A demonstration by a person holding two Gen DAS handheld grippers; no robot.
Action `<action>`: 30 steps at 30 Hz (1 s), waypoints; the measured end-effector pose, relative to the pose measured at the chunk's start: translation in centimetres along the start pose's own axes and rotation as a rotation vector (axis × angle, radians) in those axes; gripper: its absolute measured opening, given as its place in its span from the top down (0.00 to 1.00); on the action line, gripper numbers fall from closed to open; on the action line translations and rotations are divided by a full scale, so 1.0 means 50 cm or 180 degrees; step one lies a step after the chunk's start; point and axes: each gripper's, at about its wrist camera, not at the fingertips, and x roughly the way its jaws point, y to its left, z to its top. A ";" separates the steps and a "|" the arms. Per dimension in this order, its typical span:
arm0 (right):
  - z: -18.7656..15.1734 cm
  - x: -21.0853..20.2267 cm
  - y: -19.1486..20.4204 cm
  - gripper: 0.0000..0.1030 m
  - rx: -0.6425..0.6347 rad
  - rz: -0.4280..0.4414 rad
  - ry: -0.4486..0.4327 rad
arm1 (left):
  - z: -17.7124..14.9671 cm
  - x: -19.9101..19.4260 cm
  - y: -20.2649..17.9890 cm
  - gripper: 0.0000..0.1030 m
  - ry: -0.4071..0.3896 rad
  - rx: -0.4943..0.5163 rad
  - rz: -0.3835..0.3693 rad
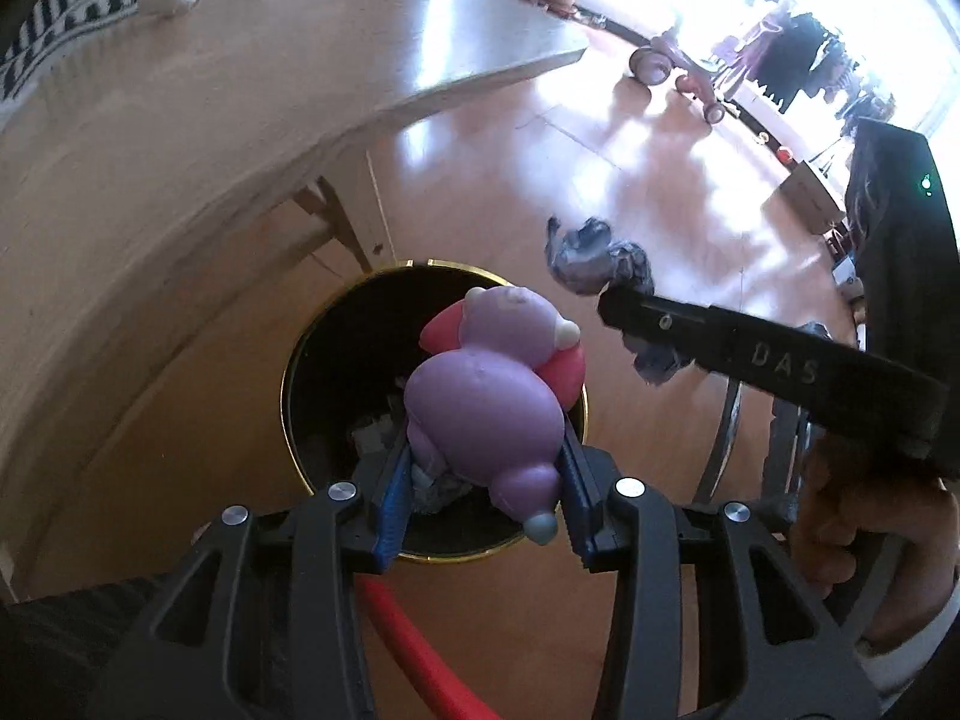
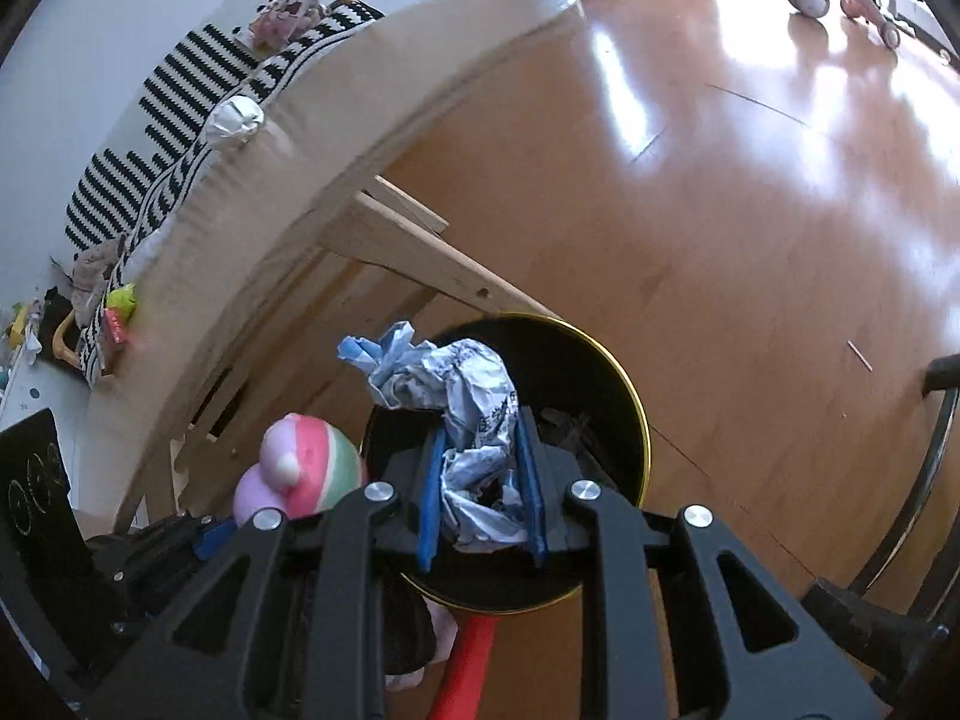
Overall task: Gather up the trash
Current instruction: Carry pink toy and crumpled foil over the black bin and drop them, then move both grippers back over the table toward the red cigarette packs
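glossy wooden floor point(image 2: 750, 228) fills most of both views, with bright window glare across it and a pale wooden table point(image 1: 198, 108) curving along the left. on the table top sits a crumpled white paper ball point(image 2: 235, 121), next to a black-and-white striped cloth point(image 2: 174, 90). a pink tricycle point(image 1: 675, 69) stands far off near the window.

on the floor beside the table leg stands a round black trash bin point(image 1: 324, 372) with a gold rim, and crumpled scraps lie in its bottom.

left tool point(image 1: 486, 480) is clamped on a purple and pink soft toy point(image 1: 486, 384), its blue pads pressing the toy's lower body from both sides. the toy hangs directly over the bin's opening, head pointing away from the camera.

right tool point(image 2: 480, 480) is closed on a wad of crumpled blue-and-white printed paper point(image 2: 456, 408), which bulges up and out past the fingertips. the wad is also above the bin, over its near rim in the right wrist view. in the left wrist view the right tool comes in from the right with the paper at its tip, just beside the toy but not touching it.

a red tube-like object point(image 2: 465, 666) runs under the tools near the bin.
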 end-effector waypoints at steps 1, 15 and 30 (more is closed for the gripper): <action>0.000 0.001 -0.003 0.78 0.0008 0.0000 0.0003 | -0.003 0.005 0.006 0.60 0.0046 -0.0034 -0.0014; 0.023 0.021 0.018 0.74 0.0083 0.0176 0.0072 | 0.011 0.014 0.016 0.48 0.0114 -0.0116 0.0052; 0.058 -0.026 0.034 0.07 0.0065 -0.0246 -0.0458 | 0.050 -0.185 0.087 0.06 -0.0916 -0.0464 0.0440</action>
